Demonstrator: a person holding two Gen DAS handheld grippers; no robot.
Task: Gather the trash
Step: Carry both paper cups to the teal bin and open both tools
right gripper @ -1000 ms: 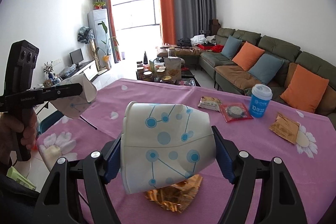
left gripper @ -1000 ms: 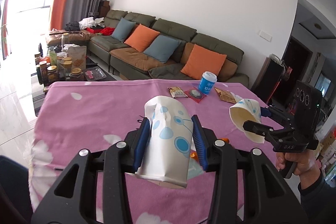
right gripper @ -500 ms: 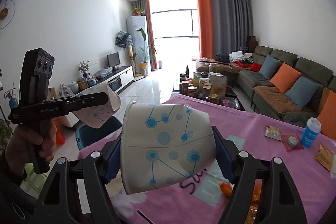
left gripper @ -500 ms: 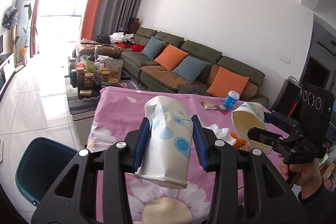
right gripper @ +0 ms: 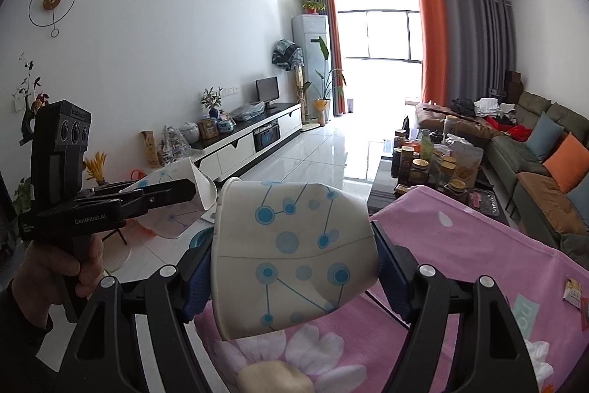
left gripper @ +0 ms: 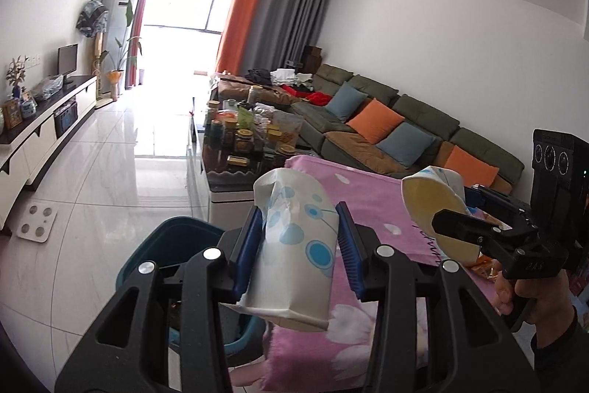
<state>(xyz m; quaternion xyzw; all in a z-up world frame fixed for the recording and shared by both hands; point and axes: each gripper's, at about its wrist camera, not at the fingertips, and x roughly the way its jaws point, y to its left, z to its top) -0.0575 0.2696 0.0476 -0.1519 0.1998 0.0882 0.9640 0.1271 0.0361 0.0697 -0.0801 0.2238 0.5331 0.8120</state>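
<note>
My left gripper (left gripper: 298, 220) is shut on a crushed white paper cup with blue dots (left gripper: 294, 245), held over the near rim of a teal trash bin (left gripper: 173, 242) on the floor beside the table. My right gripper (right gripper: 294, 256) is shut on a second dotted paper cup (right gripper: 291, 253), lying sideways above the corner of the pink flowered tablecloth (right gripper: 460, 245). In the left wrist view the right gripper (left gripper: 460, 227) shows with its cup (left gripper: 434, 209). The right wrist view shows the left gripper (right gripper: 165, 196) with its crushed cup (right gripper: 176, 209), and a sliver of the bin (right gripper: 200, 238).
A glass coffee table with several jars (left gripper: 250, 139) stands beyond the pink table. A green sofa with cushions (left gripper: 386, 124) runs along the right wall, a TV cabinet (right gripper: 250, 142) along the left. A white scale (left gripper: 36, 218) lies on the tiled floor. Wrappers (right gripper: 574, 290) lie on the cloth.
Both grippers have swung left from over the middle of the table to its corner, each still gripping its cup. The teal bin has come into view below the left gripper.
</note>
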